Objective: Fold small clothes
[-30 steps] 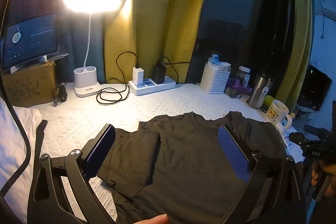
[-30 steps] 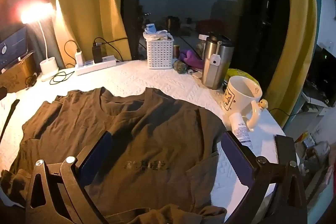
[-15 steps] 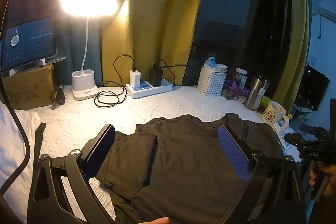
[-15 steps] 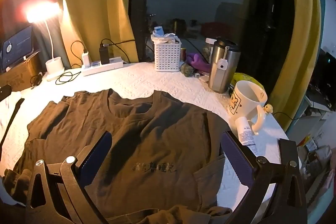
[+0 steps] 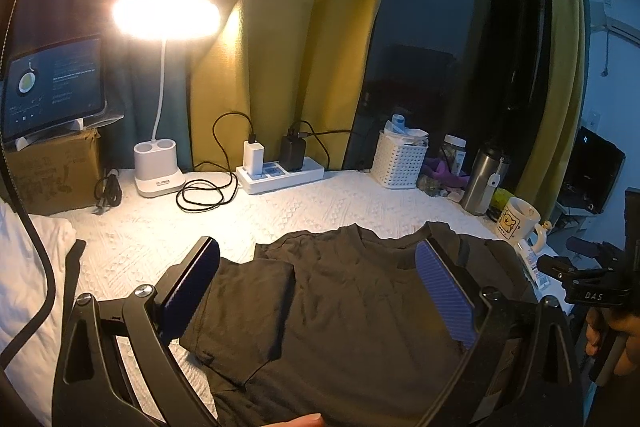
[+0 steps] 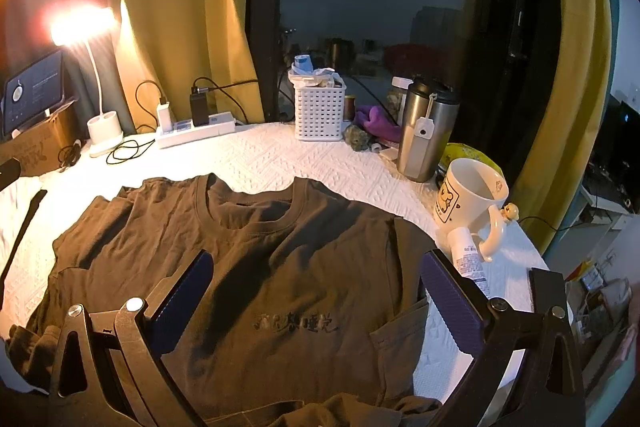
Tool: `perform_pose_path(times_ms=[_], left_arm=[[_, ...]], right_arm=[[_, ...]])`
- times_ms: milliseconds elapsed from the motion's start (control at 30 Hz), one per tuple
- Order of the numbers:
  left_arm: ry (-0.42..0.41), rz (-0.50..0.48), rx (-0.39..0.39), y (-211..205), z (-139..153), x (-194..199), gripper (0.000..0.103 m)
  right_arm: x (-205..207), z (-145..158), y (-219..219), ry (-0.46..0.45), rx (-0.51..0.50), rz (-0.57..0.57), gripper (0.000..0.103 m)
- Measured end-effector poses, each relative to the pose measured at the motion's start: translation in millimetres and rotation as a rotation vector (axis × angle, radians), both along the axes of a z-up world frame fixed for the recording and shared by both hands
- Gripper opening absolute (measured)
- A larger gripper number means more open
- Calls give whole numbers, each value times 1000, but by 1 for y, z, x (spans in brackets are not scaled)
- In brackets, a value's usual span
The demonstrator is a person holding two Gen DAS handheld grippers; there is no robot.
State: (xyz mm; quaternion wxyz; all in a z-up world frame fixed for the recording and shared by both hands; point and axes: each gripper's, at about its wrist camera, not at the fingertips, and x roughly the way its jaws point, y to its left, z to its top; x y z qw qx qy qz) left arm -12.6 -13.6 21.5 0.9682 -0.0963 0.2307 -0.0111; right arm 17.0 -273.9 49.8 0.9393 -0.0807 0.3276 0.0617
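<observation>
Left wrist view: a white textured cloth covers the table, backed by yellow curtains and a dark window. A lit desk lamp, a power strip, a white basket, a steel flask and a mug line the far edge. The dark T-shirt lies flat at the near side, collar toward the window. The left gripper hangs above it, its blue pads spread wide, holding nothing. At right, a hand grips a black handle.

Right wrist view: the same T-shirt spreads front-up, printed text at the chest, one sleeve folded in beside a tube and the mug. The right gripper hovers over the chest, jaws wide apart, empty.
</observation>
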Motion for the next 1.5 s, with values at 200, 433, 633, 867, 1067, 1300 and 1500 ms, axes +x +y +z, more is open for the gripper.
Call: perform_pose_path(times_ms=[200, 433, 633, 867, 1067, 1300, 1500], left_arm=[[4, 3, -3, 1, 1, 1, 98], [-2, 14, 2, 2, 1, -1, 98], [-2, 13, 2, 3, 0, -2, 98], [-1, 12, 4, 3, 1, -2, 98], [4, 4, 18, -3, 1, 0, 98], [4, 7, 19, -5, 2, 1, 98], [5, 9, 19, -5, 2, 2, 98]], right_arm=[[0, 2, 1, -3, 1, 2, 103], [-1, 1, 1, -5, 0, 2, 103], [-1, 2, 2, -7, -1, 2, 103], [-1, 2, 2, -6, -1, 3, 103], [-1, 2, 2, -8, -2, 2, 103], [1, 2, 1, -7, -4, 1, 103], [0, 2, -1, -6, -4, -1, 103]])
